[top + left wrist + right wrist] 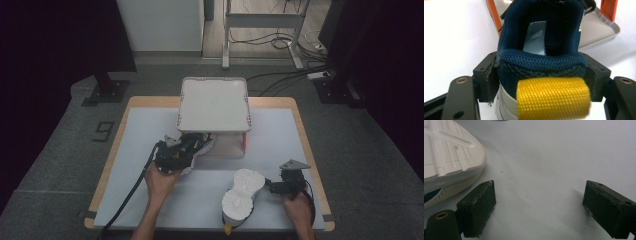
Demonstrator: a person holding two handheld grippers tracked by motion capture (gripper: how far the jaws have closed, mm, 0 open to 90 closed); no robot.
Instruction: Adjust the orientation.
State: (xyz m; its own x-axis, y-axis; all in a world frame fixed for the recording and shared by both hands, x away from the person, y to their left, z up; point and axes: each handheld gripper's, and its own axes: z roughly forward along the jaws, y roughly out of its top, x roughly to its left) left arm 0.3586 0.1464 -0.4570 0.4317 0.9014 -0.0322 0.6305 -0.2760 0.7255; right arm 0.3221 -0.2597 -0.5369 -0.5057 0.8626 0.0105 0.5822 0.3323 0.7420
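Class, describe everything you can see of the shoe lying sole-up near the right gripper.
The sole-up shoe lies upside down on the white table cover, near the front edge. Its off-white sole, which looks like rubber with moulded grooves, faces up and pinches in at the waist. A dark upper with cream stitching peeks from beneath in the right gripper view, and a yellow tab pokes out at its near end. The right gripper stands open beside its toe end, not touching it.

Ahead of the open right gripper (539, 207) lies bare white mat (554, 157); the overturned shoe (446, 157) crowds its left jaw. The stand (214, 105) blocks the shoe-gripping left gripper (172, 155) ahead.
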